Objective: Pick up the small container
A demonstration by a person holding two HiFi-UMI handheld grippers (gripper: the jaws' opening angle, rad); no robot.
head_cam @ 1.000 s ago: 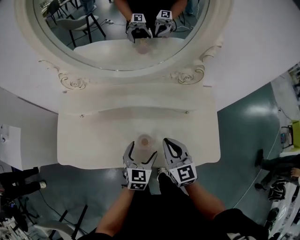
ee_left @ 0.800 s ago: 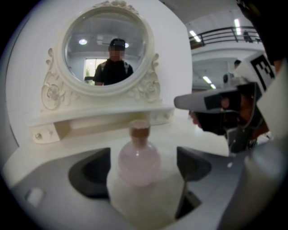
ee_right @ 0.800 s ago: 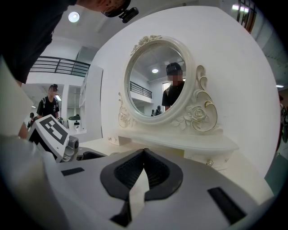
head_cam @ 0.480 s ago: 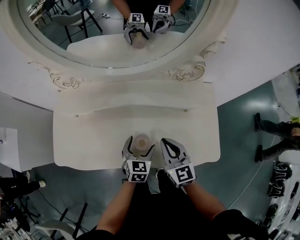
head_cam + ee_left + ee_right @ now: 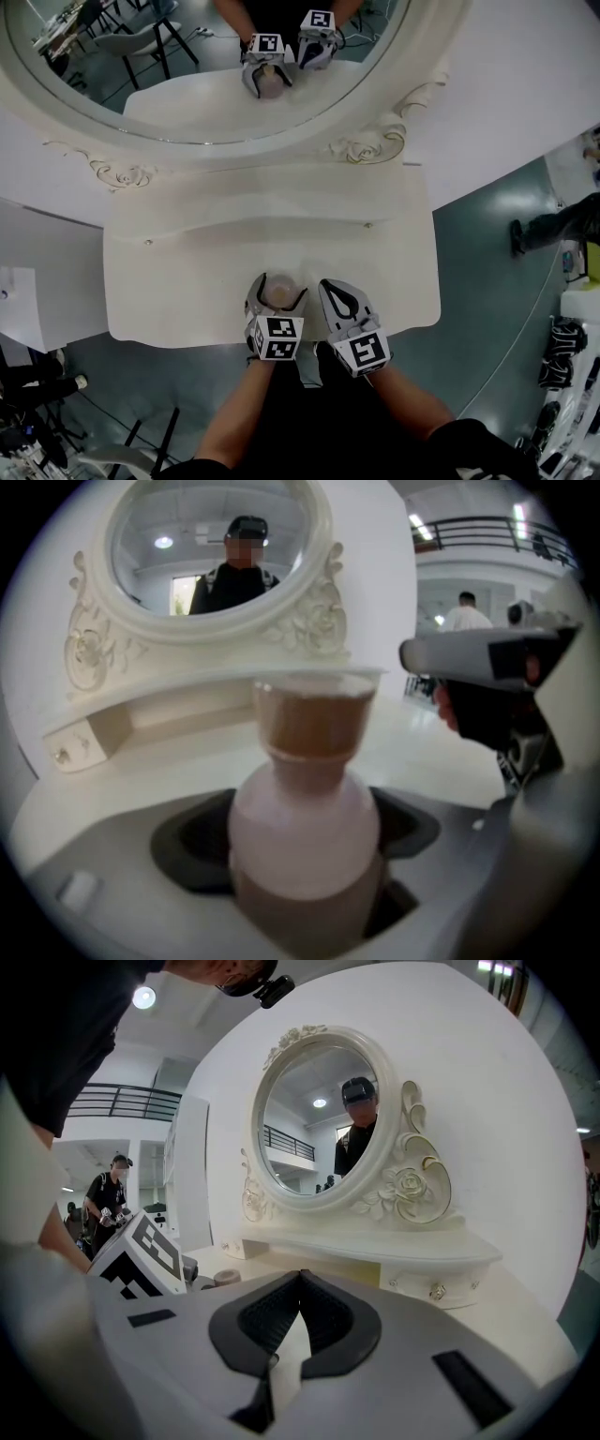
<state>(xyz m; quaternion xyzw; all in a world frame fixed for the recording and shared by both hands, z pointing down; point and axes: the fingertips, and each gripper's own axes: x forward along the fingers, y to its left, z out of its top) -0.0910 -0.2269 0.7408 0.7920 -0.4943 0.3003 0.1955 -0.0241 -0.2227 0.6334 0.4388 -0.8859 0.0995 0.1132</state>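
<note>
The small container (image 5: 278, 293) is a pale pink bottle with a brownish cap, standing near the front edge of the white dressing table (image 5: 178, 291). My left gripper (image 5: 278, 287) has one jaw on each side of it and is shut on its body. In the left gripper view the bottle (image 5: 305, 808) fills the gap between the dark pads (image 5: 192, 832). My right gripper (image 5: 336, 289) rests just right of it, shut, with nothing in it. In the right gripper view its jaws (image 5: 298, 1283) meet at the tips, and the container's cap (image 5: 225, 1277) peeks out at the left.
An oval mirror (image 5: 187, 84) in an ornate white frame stands behind the table and reflects both grippers. A raised ledge (image 5: 262, 220) with small drawer knobs runs under it. Chairs and a person (image 5: 553, 225) are on the grey-green floor around the table.
My left gripper has slid forward so the container, formerly just beyond its tips, now sits between its jaws. The right gripper has hardly moved. The head view has shifted a little.
</note>
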